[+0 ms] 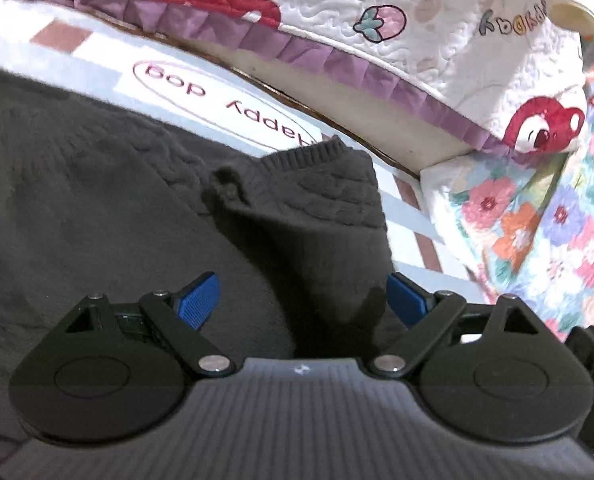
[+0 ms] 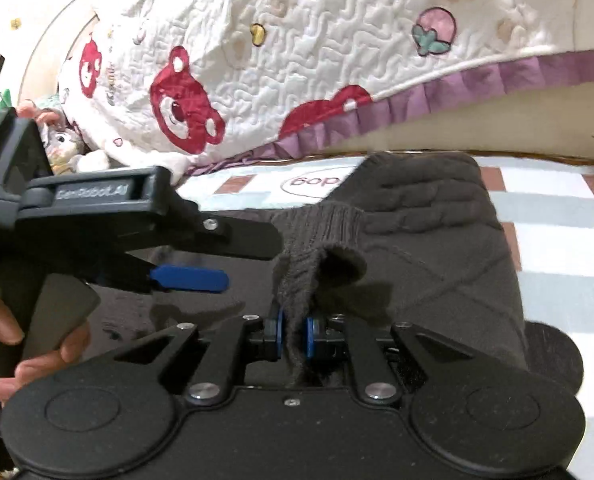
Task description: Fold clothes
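A dark grey cable-knit sweater (image 1: 97,208) lies on a striped sheet (image 1: 109,72) printed "happy dog". In the left wrist view my left gripper (image 1: 303,300) is open just above the sweater, its blue pads (image 1: 199,300) wide apart, with a ribbed sleeve cuff (image 1: 321,152) ahead. In the right wrist view my right gripper (image 2: 293,336) is shut on the sweater's ribbed cuff (image 2: 317,248), which rises bunched from between the blue pads (image 2: 309,338). The sweater body (image 2: 449,248) lies beyond. The left gripper (image 2: 193,278) shows at the left, open, held by a hand.
A white quilt (image 1: 377,8) with red bears and a purple frill is heaped behind the sweater; it also shows in the right wrist view (image 2: 297,60). A floral blanket (image 1: 537,232) lies at the right. Soft toys (image 2: 65,148) sit far left.
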